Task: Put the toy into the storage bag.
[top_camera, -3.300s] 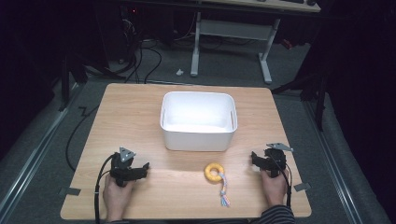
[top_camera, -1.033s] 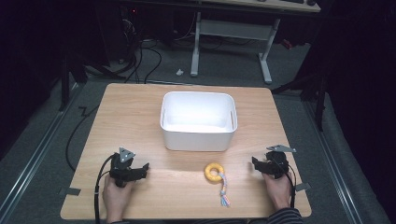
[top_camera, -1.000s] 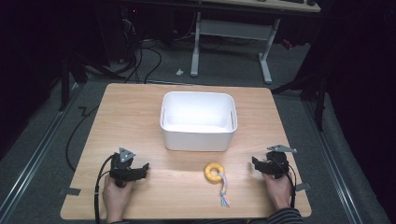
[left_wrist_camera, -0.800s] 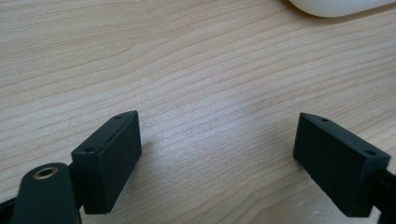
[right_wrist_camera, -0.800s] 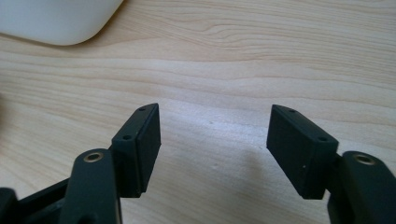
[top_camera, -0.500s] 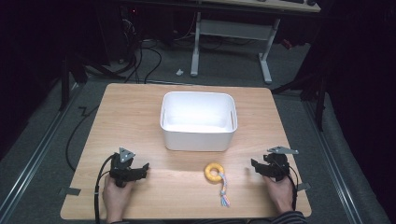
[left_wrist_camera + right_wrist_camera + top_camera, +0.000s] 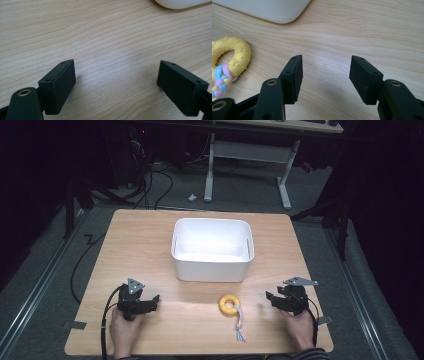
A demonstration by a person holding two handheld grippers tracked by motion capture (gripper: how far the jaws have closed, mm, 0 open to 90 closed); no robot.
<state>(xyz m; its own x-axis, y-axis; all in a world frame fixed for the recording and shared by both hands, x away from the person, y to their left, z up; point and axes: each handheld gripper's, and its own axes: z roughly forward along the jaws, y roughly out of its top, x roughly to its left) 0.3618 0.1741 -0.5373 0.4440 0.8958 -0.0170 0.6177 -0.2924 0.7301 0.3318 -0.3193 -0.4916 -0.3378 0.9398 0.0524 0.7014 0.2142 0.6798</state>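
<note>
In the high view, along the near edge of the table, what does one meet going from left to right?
Left gripper → yellow ring toy with its braided tail → right gripper.

1. A light wooden table (image 7: 150,235) stands on grey carpet (image 7: 45,285).
2. Beyond its far edge, a white desk frame (image 7: 250,155) and black cables (image 7: 150,175) sit in darkness.

matt wood-grain table (image 7: 150,240), smooth white plastic bin (image 7: 212,265), knobbly yellow rubbery ring (image 7: 234,53) with braided cloth cord (image 7: 220,81).
</note>
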